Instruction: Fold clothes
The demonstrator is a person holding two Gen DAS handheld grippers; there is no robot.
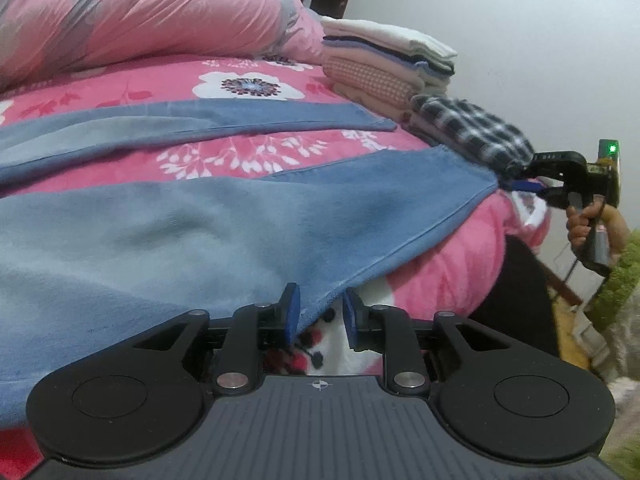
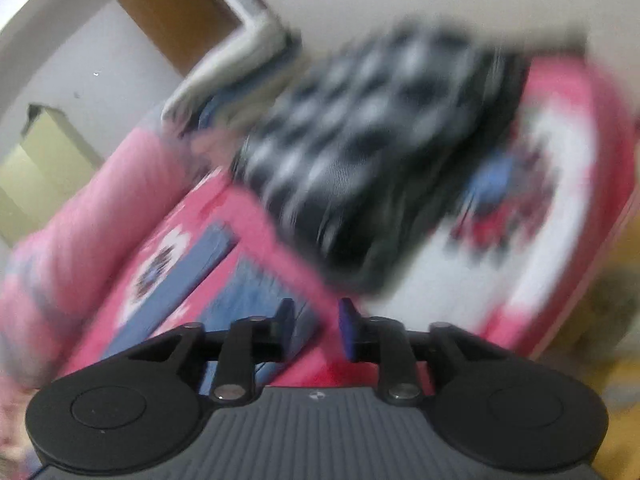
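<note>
Nearest the left wrist camera, the left gripper (image 1: 318,314) has its blue-padded jaws a little apart around the near hem of soft blue fleece trousers (image 1: 224,216), pads not pressing, the trousers lying flat across a pink floral bedsheet (image 1: 248,152). At the far right edge of the bed, the right gripper (image 1: 538,186), held in a hand (image 1: 588,228), stands with jaws parted beside a rumpled black-and-white checked garment (image 1: 476,128). Behind it sits a squared stack of folded clothes (image 1: 384,64), left of that a puffy pink quilt (image 1: 140,20).
</note>
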